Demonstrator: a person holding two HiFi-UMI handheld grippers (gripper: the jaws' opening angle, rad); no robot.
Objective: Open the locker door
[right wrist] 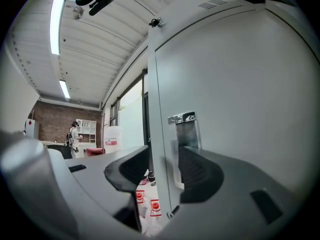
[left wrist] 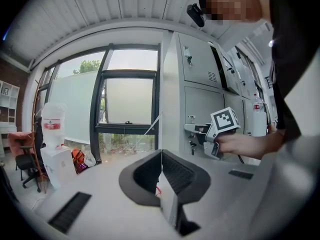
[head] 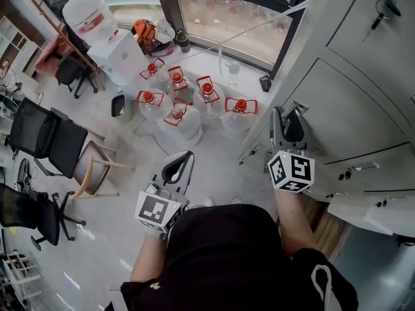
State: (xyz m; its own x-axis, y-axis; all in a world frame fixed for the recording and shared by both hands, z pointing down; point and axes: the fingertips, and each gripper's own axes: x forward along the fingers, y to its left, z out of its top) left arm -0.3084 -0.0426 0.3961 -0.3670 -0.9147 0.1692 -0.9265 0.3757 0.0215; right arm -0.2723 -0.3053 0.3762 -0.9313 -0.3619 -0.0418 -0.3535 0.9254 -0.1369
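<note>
The grey locker door (right wrist: pixel 235 109) fills the right gripper view, with a metal latch plate (right wrist: pixel 182 118) near its free edge. My right gripper (right wrist: pixel 162 166) straddles that edge: one jaw is in front of the door and the other behind it, both spread wide, and the pads do not press on it. In the head view the right gripper (head: pixel 285 127) points at the left end of the locker bank (head: pixel 350 102). My left gripper (head: pixel 176 169) hangs lower left over the floor. Its jaws (left wrist: pixel 161 171) meet with nothing between them.
Several water jugs with red caps (head: pixel 188 102) stand on the floor below a window (head: pixel 233 18). A water dispenser (head: pixel 110 44) is at the back left, and chairs (head: pixel 52 141) stand at the left. A person (right wrist: pixel 75 134) stands far off across the room.
</note>
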